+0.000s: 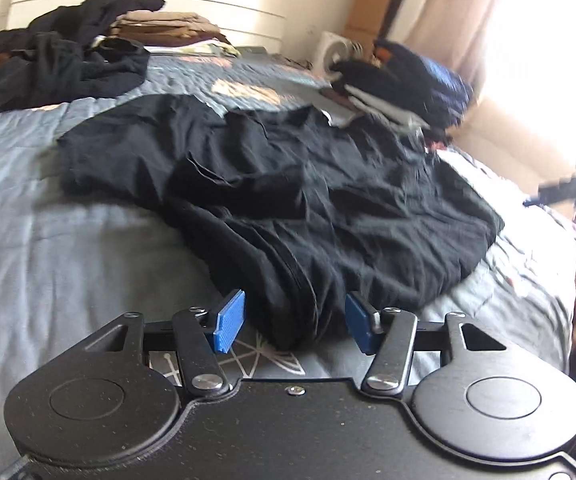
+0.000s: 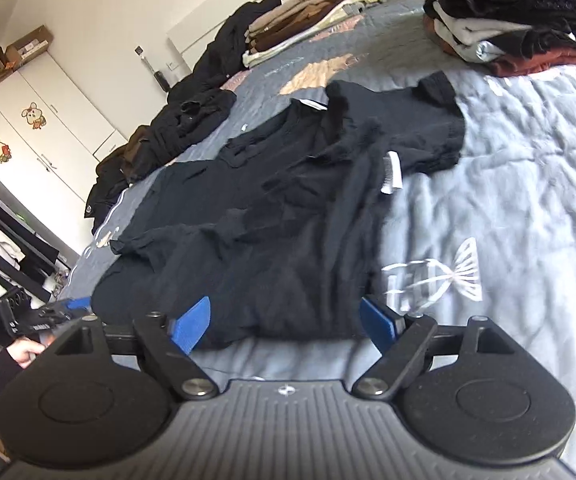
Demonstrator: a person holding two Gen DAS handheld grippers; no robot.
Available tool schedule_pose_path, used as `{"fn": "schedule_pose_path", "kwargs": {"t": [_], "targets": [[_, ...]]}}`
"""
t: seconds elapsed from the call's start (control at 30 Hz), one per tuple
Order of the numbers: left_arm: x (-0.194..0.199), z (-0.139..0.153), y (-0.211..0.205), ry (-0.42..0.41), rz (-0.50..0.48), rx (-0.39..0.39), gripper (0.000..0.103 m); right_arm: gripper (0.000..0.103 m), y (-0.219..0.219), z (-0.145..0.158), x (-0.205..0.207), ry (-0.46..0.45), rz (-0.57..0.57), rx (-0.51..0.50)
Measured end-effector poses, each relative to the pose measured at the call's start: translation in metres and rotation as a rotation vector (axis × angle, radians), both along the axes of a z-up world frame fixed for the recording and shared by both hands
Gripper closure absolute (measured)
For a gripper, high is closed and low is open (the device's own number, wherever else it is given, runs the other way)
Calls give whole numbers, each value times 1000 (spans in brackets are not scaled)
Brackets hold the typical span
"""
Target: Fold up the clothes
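Two tools stand spread at the near hem of the rumpled black cotton shirt [image 1: 288,184] on the grey quilted bed [image 1: 48,240]: left tool [image 1: 294,320] straddles a bunched corner, right tool [image 2: 284,320] faces the hem. Its length runs straight ahead of both, collar farthest.

Left gripper [image 1: 292,322] and right gripper [image 2: 286,322] both spread wide

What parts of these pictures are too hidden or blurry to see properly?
- Left wrist view: black shirt is motion-blurred; its near hem dips behind the left hand-held gripper.
- Left wrist view: window glare washes out the right hand-held gripper.
- Right wrist view: folded stack is cut off by the top edge.
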State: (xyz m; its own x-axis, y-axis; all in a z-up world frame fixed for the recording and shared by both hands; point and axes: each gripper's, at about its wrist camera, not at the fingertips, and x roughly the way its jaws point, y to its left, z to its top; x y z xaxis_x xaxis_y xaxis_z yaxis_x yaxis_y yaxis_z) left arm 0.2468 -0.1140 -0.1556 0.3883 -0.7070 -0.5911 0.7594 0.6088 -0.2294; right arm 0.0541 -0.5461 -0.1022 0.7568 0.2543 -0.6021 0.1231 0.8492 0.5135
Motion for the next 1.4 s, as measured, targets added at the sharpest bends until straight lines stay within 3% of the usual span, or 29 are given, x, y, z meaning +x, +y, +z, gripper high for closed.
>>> {"fn": "schedule_pose_path", "kwargs": {"t": [0.17, 0.33, 0.43, 0.57, 0.7, 0.83, 0.9, 1.03, 1.4], "targets": [[-5, -4, -12, -17, -27, 74, 49, 18, 63, 27, 28, -60, -9, -36], [-9, 4, -15, -28, -54, 148, 49, 15, 132, 44, 72, -115, 97, -60], [-15, 20, -19, -51, -15, 239, 48, 15, 172, 38, 100, -79, 162, -136], [-36, 46, -30, -138, 85, 316, 46, 15, 211, 26, 117, -81, 239, -147], [-47, 54, -31, -107, 145, 270, 45, 15, 248, 14, 131, -88, 319, -152], [-43, 38, -33, -101, 89, 263, 45, 15, 275, 14, 141, -109, 419, -176], [-36, 27, -31, -84, 73, 257, 47, 15, 279, 14, 140, -128, 435, -163], [-26, 17, -22, -8, 52, 189, 63, 14, 287, 11, 140, -135, 449, -173], [-15, -4, -29, -26, 19, 148, 65, 14, 299, 6, 139, -147, 487, -172]]}}
